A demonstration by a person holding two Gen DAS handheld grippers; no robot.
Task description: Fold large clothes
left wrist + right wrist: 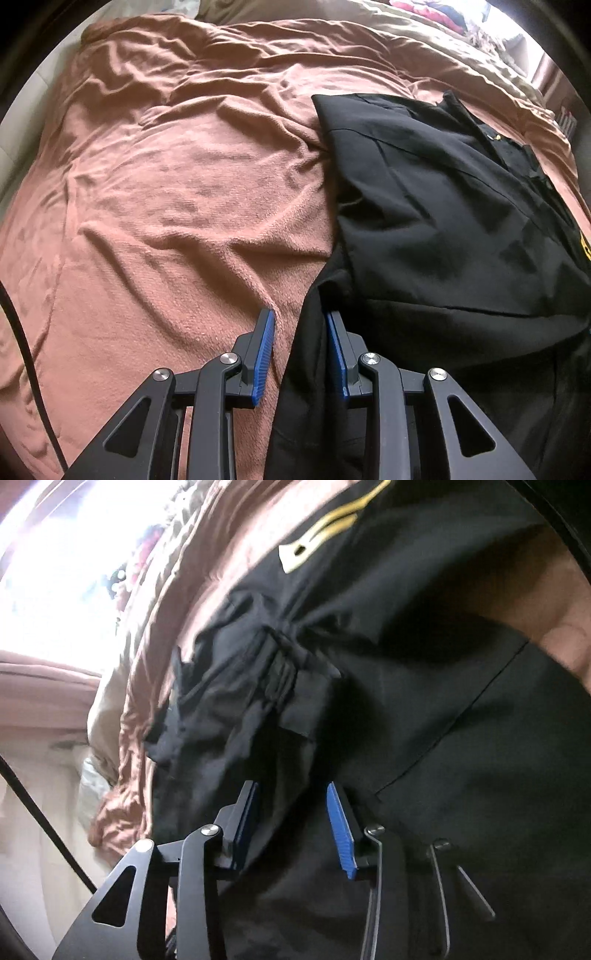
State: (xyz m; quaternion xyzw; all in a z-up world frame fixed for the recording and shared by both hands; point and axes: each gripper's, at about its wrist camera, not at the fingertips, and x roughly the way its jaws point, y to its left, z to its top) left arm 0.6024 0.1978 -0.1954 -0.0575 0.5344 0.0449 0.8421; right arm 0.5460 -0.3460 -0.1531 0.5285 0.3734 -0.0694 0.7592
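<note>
Left wrist view: the left gripper (300,325) points steeply down at the bed, its jaws partly apart. A dark edge of the black garment (443,206) runs up between the blue pads (264,354); whether the pads press on it cannot be told. The garment lies on the pink blanket (166,192), to the right of the gripper and beyond it, partly folded with one flat layer over another, a seam crossing it and a bit of yellow print at its far right edge. The blanket left of the garment is bare and creased.

Right wrist view: the right gripper (291,794) tilts down over the same garment (406,664), which fills most of the picture. Its jaws stand partly apart with black cloth bunched between them; the picture is blurred, so a firm grip cannot be told. Above the gripper the cloth is gathered into wrinkles, and a yellow stripe (332,520) shows near the top. Pink blanket (159,635) lies left of the garment.
</note>
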